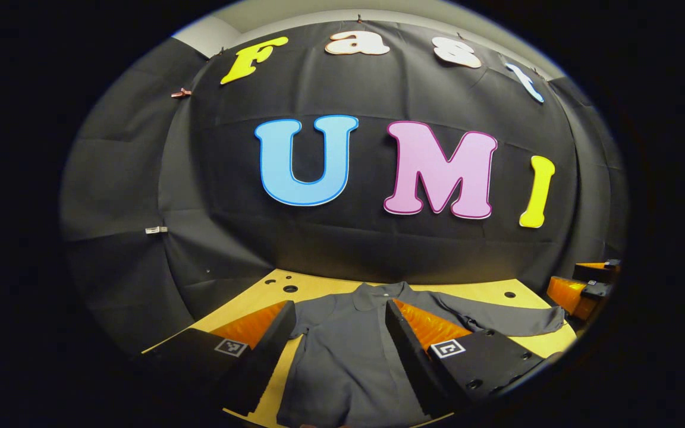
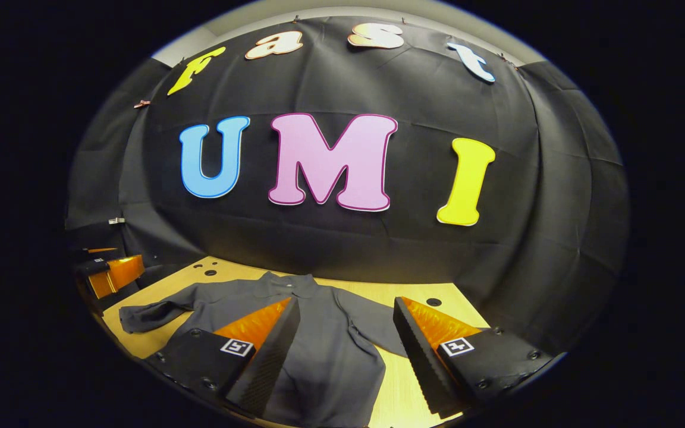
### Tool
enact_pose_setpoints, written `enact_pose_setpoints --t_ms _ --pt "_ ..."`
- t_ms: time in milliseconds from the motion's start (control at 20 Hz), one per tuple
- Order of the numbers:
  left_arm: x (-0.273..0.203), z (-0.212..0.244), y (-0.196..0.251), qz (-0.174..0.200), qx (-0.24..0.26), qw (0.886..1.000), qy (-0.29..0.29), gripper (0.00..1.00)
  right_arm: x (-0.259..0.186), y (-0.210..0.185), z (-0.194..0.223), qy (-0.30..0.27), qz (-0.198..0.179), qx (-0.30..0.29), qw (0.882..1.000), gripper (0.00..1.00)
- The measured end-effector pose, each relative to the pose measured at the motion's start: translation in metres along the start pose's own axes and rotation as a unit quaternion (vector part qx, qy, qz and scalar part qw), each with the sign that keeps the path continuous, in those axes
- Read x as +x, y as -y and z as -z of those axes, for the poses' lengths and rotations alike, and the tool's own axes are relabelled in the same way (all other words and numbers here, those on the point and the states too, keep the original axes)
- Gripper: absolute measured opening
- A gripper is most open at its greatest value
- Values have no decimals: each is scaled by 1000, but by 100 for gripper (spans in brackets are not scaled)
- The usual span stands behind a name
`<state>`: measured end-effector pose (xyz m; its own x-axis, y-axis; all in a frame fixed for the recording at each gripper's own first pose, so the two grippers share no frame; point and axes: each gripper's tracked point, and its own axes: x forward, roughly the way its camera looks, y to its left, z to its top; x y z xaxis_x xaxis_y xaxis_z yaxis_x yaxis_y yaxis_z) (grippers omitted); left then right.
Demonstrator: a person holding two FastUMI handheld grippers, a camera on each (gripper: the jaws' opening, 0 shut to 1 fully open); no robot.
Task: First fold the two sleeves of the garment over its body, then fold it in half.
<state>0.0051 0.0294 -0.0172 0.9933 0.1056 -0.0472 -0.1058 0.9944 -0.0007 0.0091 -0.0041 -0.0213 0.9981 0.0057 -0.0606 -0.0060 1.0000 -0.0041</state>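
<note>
We are looking along the left gripper (image 1: 336,333), whose 2 fingers are standing wide apart with nothing between them, released above the near part of a dark grey collared shirt (image 1: 348,351). The shirt is lying flat on a light wooden table (image 1: 485,291), collar toward the black cloth wall (image 1: 229,238), placket running down its middle. In the left gripper view, 1 sleeve (image 1: 509,318) is stretching out flat to the right across the wood, its cuff reaching near the table's right edge. At the far right of that view we are seeing the right gripper (image 1: 583,288), off beyond the sleeve's end; from here we cannot tell how its jaws stand.

In the right gripper view, the right gripper (image 2: 345,351) is also released, fingers spread and holding nothing, hovering over the shirt's (image 2: 319,356) body and the bare table (image 2: 396,386) beside it. Here the other sleeve (image 2: 152,315) is lying extended to the left, slightly rumpled at the cuff, while the nearer sleeve (image 2: 372,327) is angling down toward the right finger. The left gripper (image 2: 110,273) is showing at the far left edge, beyond that cuff. Several round holes (image 2: 209,272) are dotting the tabletop near the wall.
</note>
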Motion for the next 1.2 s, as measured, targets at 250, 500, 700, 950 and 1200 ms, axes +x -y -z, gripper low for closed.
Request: enact_pose_setpoints --t_ms 250,500,700,950,1200 --pt "1 5 8 2 5 1000 -11 95 14 19 6 -7 18 10 1000 98" --pt "8 7 26 16 27 999 -8 96 30 45 20 -29 42 12 999 98" --pt "17 6 41 25 33 999 -8 96 44 66 32 -49 58 14 997 98" --pt "29 17 51 18 37 999 -29 96 71 107 54 -69 94 26 993 98" --pt "44 29 60 7 37 998 -56 96 96 162 85 -100 140 36 984 98"
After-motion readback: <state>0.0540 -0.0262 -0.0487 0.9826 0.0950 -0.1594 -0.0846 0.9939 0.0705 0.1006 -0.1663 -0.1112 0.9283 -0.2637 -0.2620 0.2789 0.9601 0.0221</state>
